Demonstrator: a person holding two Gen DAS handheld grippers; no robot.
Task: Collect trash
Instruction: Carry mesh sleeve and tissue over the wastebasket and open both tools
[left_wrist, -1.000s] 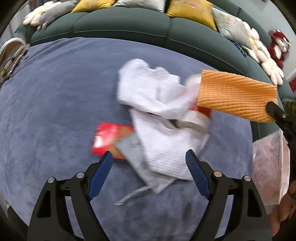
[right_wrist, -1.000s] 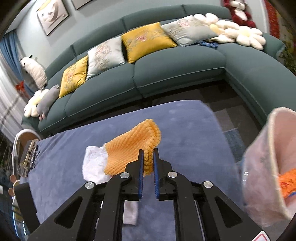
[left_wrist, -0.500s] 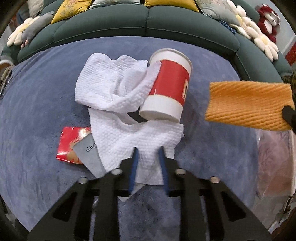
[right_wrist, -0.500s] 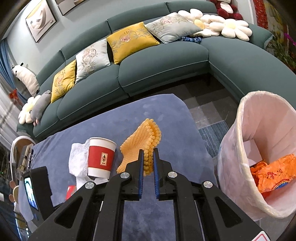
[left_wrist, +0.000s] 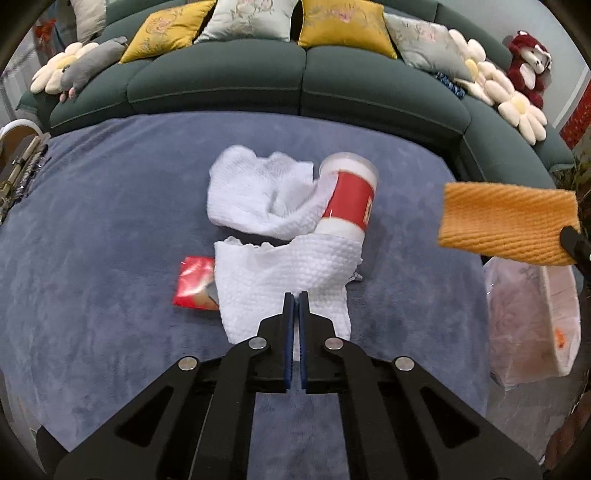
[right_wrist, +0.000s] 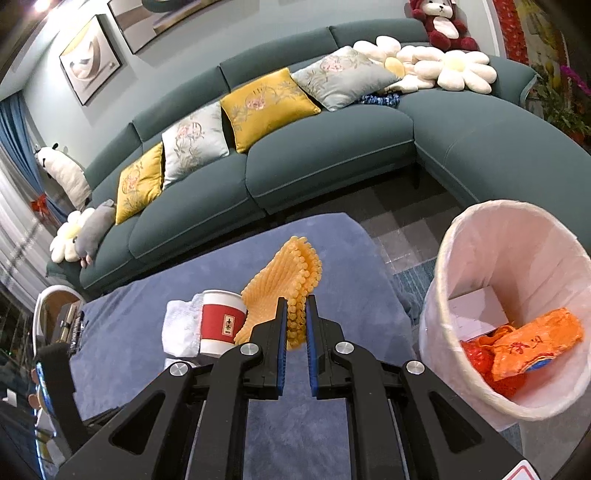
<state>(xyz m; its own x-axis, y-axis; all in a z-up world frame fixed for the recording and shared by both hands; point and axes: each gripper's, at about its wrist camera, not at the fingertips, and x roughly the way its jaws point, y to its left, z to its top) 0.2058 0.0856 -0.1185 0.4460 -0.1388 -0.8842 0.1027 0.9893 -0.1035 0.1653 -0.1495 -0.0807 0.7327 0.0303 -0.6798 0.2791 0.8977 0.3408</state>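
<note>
My left gripper (left_wrist: 294, 295) is shut on the near edge of a white paper towel (left_wrist: 284, 273), which hangs lifted off the blue-grey table (left_wrist: 110, 258). A second white towel (left_wrist: 258, 192) lies crumpled behind it, wrapped partly round a red-and-white paper cup (left_wrist: 349, 199) that stands tilted. A red wrapper (left_wrist: 192, 282) lies at the left, half under the towel. My right gripper (right_wrist: 295, 301) is shut on an orange ribbed cloth (right_wrist: 288, 273), held in the air right of the cup (right_wrist: 221, 321); this cloth (left_wrist: 506, 221) also shows in the left wrist view.
A white lined trash bin (right_wrist: 458, 236) stands off the table's right end, holding orange and red wrappers (right_wrist: 532, 343). A green sofa (right_wrist: 325, 155) with cushions curves behind the table. A phone-like device (right_wrist: 51, 373) stands at the table's near left.
My left gripper closed on the white towel's near edge and lifted it. My right gripper carried the orange cloth to the right, and the bin came into fuller view.
</note>
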